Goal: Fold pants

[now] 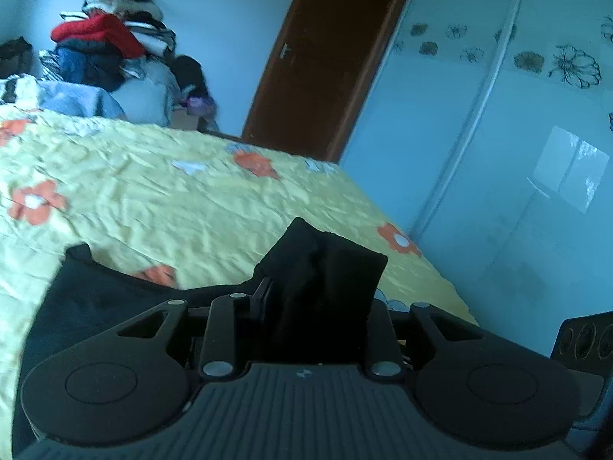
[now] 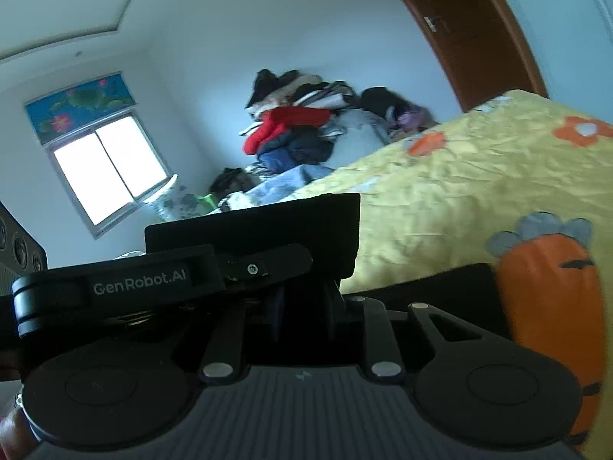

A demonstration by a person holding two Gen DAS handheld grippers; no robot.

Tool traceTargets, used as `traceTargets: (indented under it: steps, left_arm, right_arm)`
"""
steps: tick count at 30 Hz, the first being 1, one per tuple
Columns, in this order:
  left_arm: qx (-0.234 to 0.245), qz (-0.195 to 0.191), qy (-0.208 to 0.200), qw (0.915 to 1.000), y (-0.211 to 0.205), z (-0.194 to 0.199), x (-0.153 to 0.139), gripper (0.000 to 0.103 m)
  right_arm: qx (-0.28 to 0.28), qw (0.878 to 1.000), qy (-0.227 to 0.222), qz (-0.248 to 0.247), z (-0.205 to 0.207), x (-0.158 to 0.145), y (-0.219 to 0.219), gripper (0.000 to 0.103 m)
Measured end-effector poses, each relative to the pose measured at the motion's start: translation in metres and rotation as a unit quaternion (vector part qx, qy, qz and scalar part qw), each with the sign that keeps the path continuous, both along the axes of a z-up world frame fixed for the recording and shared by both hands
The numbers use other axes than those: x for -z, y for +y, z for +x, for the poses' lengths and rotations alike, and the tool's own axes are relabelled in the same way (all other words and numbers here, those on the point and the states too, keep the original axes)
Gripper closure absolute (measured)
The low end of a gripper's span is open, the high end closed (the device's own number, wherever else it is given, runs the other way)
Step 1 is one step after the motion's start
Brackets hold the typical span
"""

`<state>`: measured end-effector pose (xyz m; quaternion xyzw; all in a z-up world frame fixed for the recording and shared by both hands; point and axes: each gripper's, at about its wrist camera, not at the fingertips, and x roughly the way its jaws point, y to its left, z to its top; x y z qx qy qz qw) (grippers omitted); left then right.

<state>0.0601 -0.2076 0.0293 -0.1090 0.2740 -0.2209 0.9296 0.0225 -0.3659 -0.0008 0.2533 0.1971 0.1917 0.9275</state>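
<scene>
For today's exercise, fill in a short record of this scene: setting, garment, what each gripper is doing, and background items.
setting: bed with yellow flowered bedspread
garment: black pants, partly on the bed
left gripper: black fabric bunched between its fingers
right gripper: nearly closed; what it holds is unclear
background: clothes pile, brown door, window

Bedroom with pale blue-white walls, a bed under a yellow flowered bedspread (image 1: 153, 176), and a messy clothes pile (image 2: 302, 126) at its 11 o'clock. Brown door (image 1: 318, 57), glossy floral wardrobe (image 1: 498, 115), bright window (image 2: 111, 168).
</scene>
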Motion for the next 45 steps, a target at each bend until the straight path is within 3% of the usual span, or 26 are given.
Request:
traceTargets:
  steps: [8,11,12,15,20,22,25,28,31,34,35,36,37,39,41,44,45]
  left_arm:
    - [0.024,-0.004,0.026,0.9993,-0.034,0.011,0.022,0.072]
    - [0.034,-0.015,0.053,0.9979,-0.042,0.019,0.032,0.062]
    - [0.038,-0.020,0.063,0.9971,-0.044,0.021,0.034,0.049]
    - [0.078,-0.050,0.091,0.9916,-0.043,0.020,0.033,0.030]
    - [0.140,-0.047,0.067,0.9868,-0.022,0.005,0.013,0.016]
    - [0.121,-0.019,0.048,0.9913,-0.002,0.005,0.006,0.009]
    - [0.037,0.064,0.024,0.9969,0.032,0.019,0.001,0.008]
    - [-0.013,0.142,0.025,0.9895,0.052,0.041,0.007,0.008]
    - [-0.022,0.183,0.042,0.9820,0.060,0.060,0.021,0.010]
    - [-0.041,0.206,0.064,0.9756,0.063,0.075,0.042,0.013]
    - [-0.049,0.205,0.074,0.9748,0.066,0.081,0.051,0.012]
    - [-0.052,0.198,0.082,0.9754,0.072,0.084,0.055,0.013]
    - [-0.056,0.191,0.089,0.9759,0.077,0.086,0.058,0.013]
    - [-0.069,0.176,0.085,0.9783,0.087,0.083,0.058,0.013]
    - [-0.081,0.171,0.063,0.9799,0.090,0.072,0.048,0.017]
    - [-0.080,0.190,0.034,0.9779,0.087,0.058,0.041,0.014]
    - [-0.075,0.199,0.035,0.9765,0.084,0.058,0.042,0.013]
  right_arm:
    - [0.034,0.999,0.035,-0.001,-0.003,0.020,-0.030,0.081]
    - [0.053,0.997,0.059,0.007,-0.002,0.027,-0.038,0.081]
    - [0.059,0.996,0.064,0.009,-0.003,0.030,-0.043,0.081]
    - [0.090,0.994,0.070,-0.001,-0.016,0.033,-0.058,0.081]
    - [0.201,0.974,0.080,-0.061,-0.045,0.027,-0.088,0.081]
    - [0.217,0.970,0.069,-0.087,-0.049,0.016,-0.088,0.081]
    - [0.179,0.976,0.045,-0.117,-0.037,-0.002,-0.068,0.081]
    - [0.091,0.984,0.028,-0.152,-0.010,-0.015,-0.027,0.081]
    - [0.006,0.974,0.026,-0.227,0.019,-0.013,0.024,0.081]
    - [0.004,0.942,0.052,-0.332,0.036,0.003,0.054,0.081]
    - [0.019,0.927,0.055,-0.370,0.036,0.010,0.056,0.074]
    - [0.036,0.922,0.057,-0.382,0.033,0.013,0.053,0.049]
    - [0.050,0.923,0.061,-0.377,0.030,0.013,0.046,0.035]
    - [0.060,0.931,0.068,-0.353,0.023,0.007,0.034,0.037]
    - [0.073,0.930,0.045,-0.357,0.015,-0.002,0.035,0.037]
    - [0.046,0.935,0.023,-0.352,0.012,-0.008,0.046,0.037]
    - [0.040,0.930,0.030,-0.363,0.018,-0.003,0.050,0.037]
